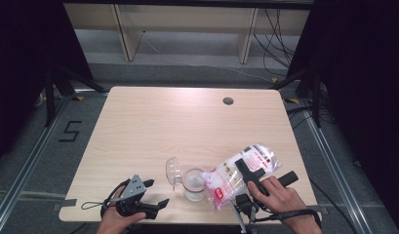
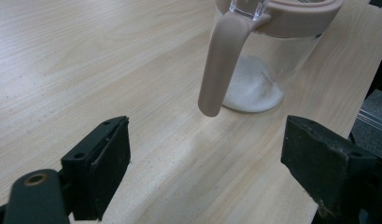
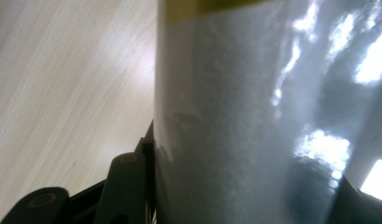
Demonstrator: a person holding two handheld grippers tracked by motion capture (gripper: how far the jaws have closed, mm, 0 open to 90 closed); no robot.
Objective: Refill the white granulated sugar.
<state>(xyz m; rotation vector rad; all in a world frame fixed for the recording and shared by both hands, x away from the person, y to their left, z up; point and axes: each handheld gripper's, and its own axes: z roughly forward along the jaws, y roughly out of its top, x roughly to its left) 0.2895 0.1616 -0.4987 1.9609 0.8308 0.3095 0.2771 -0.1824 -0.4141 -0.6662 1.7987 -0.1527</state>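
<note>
Near the front edge of the tabletop [image 1: 138,126], right of its middle, the right tongs [image 1: 250,178] are clenched on a clear plastic bag [image 1: 238,175] of white grains. The bag's long axis slants from the front-left up toward the right edge, its lower end tipped at the mouth of a clear jar [image 1: 193,184] with its lid [image 1: 172,171] flipped open. The left tongs [image 1: 153,195] rest released near the front-left corner, pointing at the jar.

Bare wooden table [image 1: 153,126], round grommet hole [image 1: 228,101].
</note>
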